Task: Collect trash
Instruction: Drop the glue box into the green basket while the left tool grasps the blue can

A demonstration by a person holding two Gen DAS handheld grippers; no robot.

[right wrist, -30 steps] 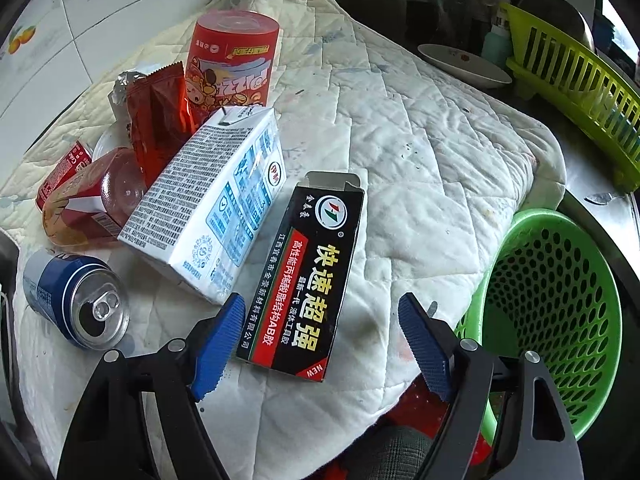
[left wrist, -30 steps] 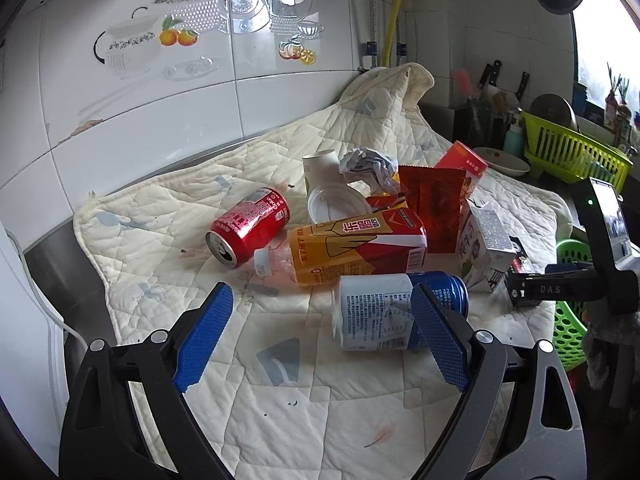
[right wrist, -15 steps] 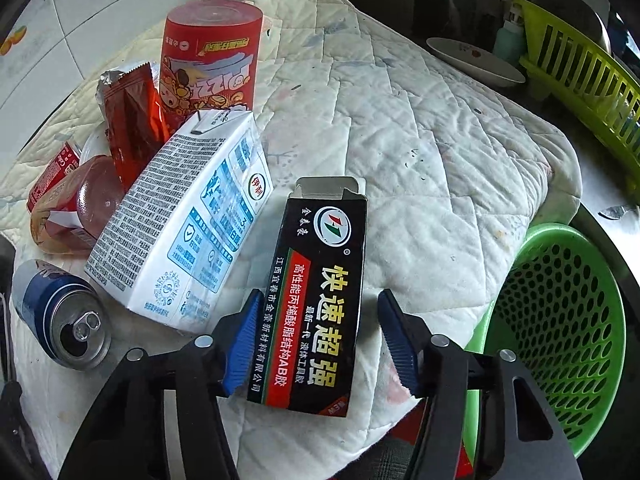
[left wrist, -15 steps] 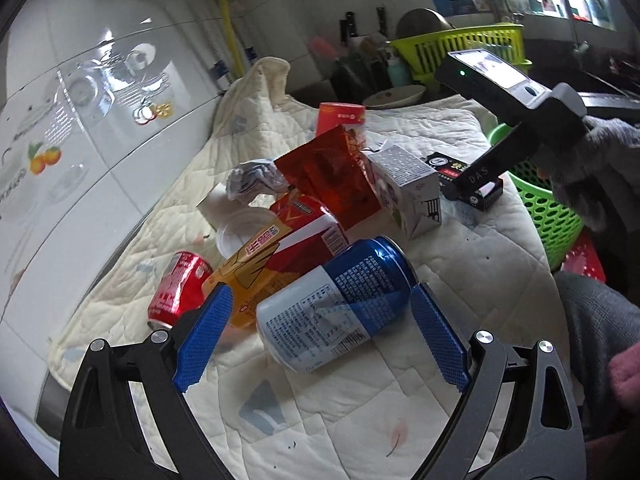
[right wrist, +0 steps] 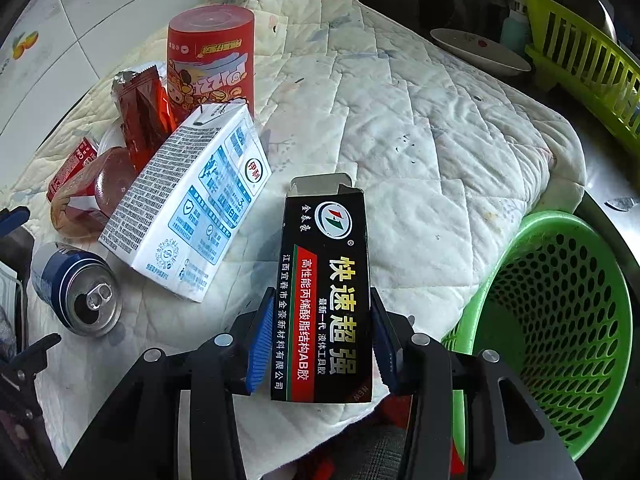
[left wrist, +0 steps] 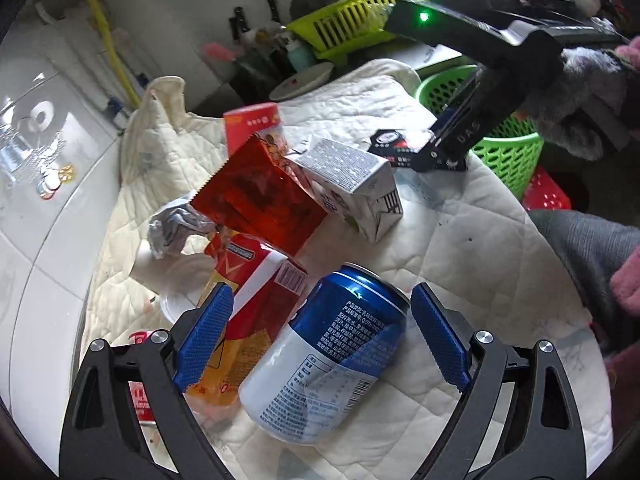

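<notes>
Right claw [right wrist: 318, 340] clamped on black cardboard glue box [right wrist: 326, 280]; left claw [left wrist: 320, 344] open around blue-white aluminium can [left wrist: 328, 360], pads clear.

A cream quilted cloth [right wrist: 420, 128] covers the worktop. On it, between the right fingers [right wrist: 260, 340], lies a black glue box [right wrist: 326, 280]. Left of them rest a white milk carton [right wrist: 192, 216] and a blue can [right wrist: 76, 288] on its side; beyond stand a red snack tube [right wrist: 210, 60] and a red wrapper [right wrist: 140, 116]. A white dish [right wrist: 478, 50] sits far ahead on the bare worktop.
</notes>
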